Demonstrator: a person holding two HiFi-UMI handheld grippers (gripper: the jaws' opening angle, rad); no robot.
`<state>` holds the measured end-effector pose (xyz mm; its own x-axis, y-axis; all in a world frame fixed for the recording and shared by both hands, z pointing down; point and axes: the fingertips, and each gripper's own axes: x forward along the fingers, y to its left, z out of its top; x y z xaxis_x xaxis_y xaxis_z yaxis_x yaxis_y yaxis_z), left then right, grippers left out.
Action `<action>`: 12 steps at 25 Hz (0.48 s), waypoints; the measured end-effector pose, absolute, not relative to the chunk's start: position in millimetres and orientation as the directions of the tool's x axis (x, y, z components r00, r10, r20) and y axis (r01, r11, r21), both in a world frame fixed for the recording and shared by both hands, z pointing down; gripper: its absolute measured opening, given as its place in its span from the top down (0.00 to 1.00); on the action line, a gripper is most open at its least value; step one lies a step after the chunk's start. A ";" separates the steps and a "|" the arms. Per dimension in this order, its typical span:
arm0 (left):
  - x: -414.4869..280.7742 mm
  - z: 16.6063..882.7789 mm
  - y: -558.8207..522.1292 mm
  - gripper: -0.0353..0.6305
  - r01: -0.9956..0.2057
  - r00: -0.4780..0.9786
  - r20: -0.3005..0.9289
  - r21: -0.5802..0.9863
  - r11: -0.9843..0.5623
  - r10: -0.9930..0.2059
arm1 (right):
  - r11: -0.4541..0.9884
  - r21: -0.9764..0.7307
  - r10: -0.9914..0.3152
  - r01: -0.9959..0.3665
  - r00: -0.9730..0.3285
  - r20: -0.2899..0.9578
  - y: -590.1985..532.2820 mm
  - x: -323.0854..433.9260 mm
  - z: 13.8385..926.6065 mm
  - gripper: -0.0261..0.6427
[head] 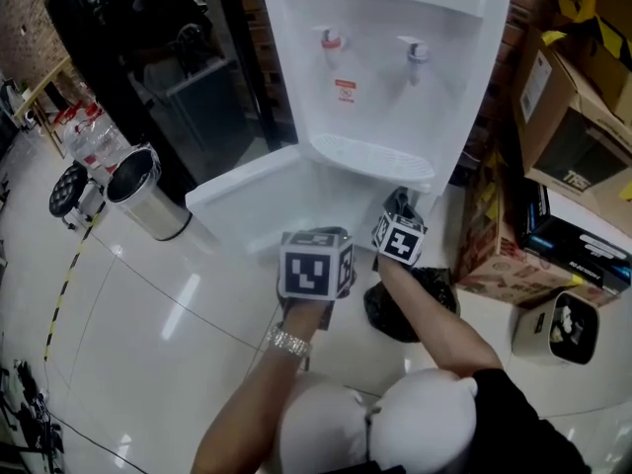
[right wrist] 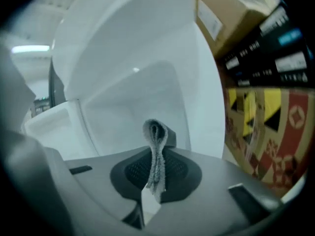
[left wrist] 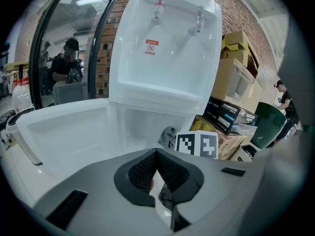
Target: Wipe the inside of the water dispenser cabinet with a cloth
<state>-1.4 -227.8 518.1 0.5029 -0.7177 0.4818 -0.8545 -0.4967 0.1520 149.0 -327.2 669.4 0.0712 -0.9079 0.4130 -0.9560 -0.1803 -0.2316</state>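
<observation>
A person crouched before a white water dispenser [head: 385, 67] works two hand-held grippers at its lower cabinet [head: 331, 191], whose door [head: 237, 191] stands swung open to the left. The right gripper [right wrist: 156, 154] has its jaws pinched on a folded grey cloth [right wrist: 156, 132], which stands upright between them and points into the pale cabinet interior, close to its right side. The left gripper [left wrist: 156, 154] is held just left of and nearer than the right one, its jaws drawn together at the tips with nothing between them, aimed at the cabinet opening from outside.

Whether the cloth is already touching an inner wall cannot be told for certain; the head view shows it at the mouth of the opening, and it appears to be just short of contact.

The wipe looks barely begun. To do it well, the right gripper likely needs to press the cloth's folded edge flat against the wall and sweep in overlapping passes from far to near, reaching corners and floor. Only a narrow edge is exposed, so strokes should be slow. The free left gripper could steady the door.
</observation>
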 end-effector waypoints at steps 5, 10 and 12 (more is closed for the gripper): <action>0.9 516.4 -229.2 0.94 -0.850 0.512 0.473 0.160 -0.502 -0.717 | -0.254 -0.258 -0.878 -0.932 0.110 0.467 -320.0 162.0 687.3 0.93; 0.7 514.4 -227.6 0.94 -0.845 0.522 0.463 0.169 -0.507 -0.716 | -0.279 -0.366 -0.789 -0.888 -0.005 0.614 -304.0 143.8 751.5 0.93; -3.7 515.1 -228.8 0.94 -0.849 0.517 0.463 0.171 -0.499 -0.720 | -0.206 -0.392 -0.801 -0.897 -0.075 0.593 -313.1 126.9 749.2 0.93</action>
